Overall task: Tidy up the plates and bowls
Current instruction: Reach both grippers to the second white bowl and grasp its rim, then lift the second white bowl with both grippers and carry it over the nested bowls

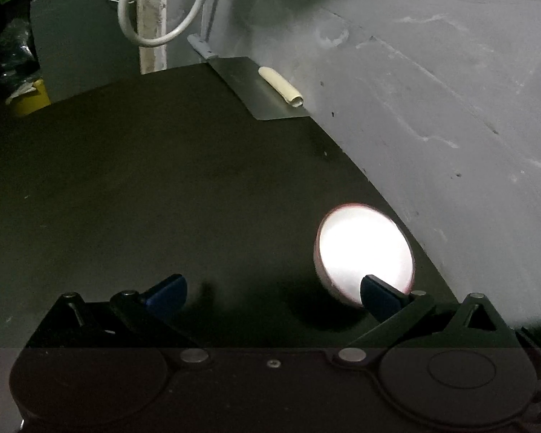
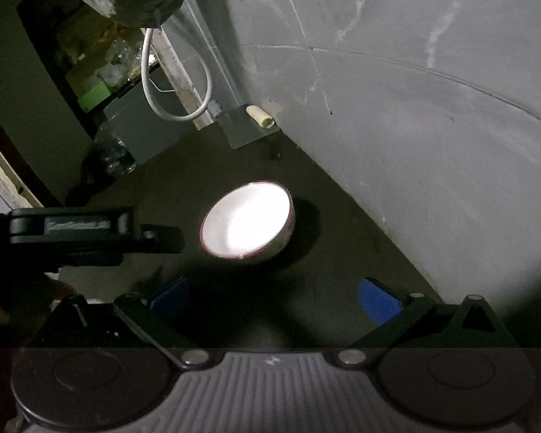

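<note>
Left wrist view: left gripper (image 1: 274,294) spread wide and holding nothing, right blue pad overlapping the bowl's near rim, contact impossible to tell. Bowl (image 1: 365,250) sitting upright on the dark tabletop (image 1: 162,187) near its right edge, close to the grey wall (image 1: 432,90). Right gripper (image 2: 274,301) likewise parted and empty, short of the bowl (image 2: 247,220). Likely ceramic: stiff, smooth, slippery, breakable if dropped, moderately weighty. Best taken at the rim, one finger inside, one outside. White, glaring interior, thin reddish rim line, pale outer wall.
</note>
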Motion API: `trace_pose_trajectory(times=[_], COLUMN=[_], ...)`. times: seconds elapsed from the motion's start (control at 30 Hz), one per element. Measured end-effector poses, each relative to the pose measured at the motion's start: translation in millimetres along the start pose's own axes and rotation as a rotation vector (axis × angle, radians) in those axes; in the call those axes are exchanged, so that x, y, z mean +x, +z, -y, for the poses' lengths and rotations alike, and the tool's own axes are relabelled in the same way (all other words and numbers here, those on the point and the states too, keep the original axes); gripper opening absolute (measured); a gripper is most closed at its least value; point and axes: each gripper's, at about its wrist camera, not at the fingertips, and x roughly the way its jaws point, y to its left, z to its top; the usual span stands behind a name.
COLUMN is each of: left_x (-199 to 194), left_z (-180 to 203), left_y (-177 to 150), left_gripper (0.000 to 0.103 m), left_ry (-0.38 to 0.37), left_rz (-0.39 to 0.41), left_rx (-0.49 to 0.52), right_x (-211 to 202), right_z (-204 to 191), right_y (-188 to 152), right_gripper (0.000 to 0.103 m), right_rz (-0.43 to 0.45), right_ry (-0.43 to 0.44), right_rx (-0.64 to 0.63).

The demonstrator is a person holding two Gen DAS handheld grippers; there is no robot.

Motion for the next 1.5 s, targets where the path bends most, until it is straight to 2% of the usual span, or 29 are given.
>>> trace_pose_trajectory(times=[0.17,0.3,0.43,0.5,0.7,0.77,0.83,0.97,1.03,1.13,1.5], left_x=[20,35,43,44,44,44,44,44,40,32,-29], left_z=[1,2,6,7,9,10,10,8,8,6,-6], left_y=[14,21,18,16,15,15,14,10,7,2,-24], left_gripper=[0.102,0.101,0.092,0.087,0.067,0.05,0.041,0.02,0.02,0.02,0.02], left_ry=[-0.014,-0.017,-0.012,-0.017,-0.079,-0.102,-0.13,-0.19,-0.192,-0.188,-0.201], left_rz=[-0.007,-0.03,-0.053,-0.062,-0.067,-0.069,-0.077,-0.09,-0.082,-0.079,0.005], left_rx=[0.003,0.01,0.034,0.03,0.036,0.036,0.035,0.019,0.023,0.03,0.028], right_x=[19,33,44,46,43,42,41,40,40,37,-9], right_z=[5,9,9,8,6,6,4,2,2,4,-24], right_y=[12,17,19,19,20,21,21,22,22,22,4], right_gripper=[0.1,0.096,0.084,0.083,0.074,0.07,0.067,0.055,0.051,0.039,0.036], right_rz=[0.016,-0.006,-0.03,-0.032,-0.05,-0.052,-0.056,-0.06,-0.061,-0.071,-0.028], right_ry=[-0.006,-0.001,0.013,0.028,0.076,0.087,0.1,0.131,0.126,0.123,0.159], right_rx=[-0.001,0.005,0.007,0.001,-0.021,-0.027,-0.042,-0.054,-0.058,-0.052,-0.102])
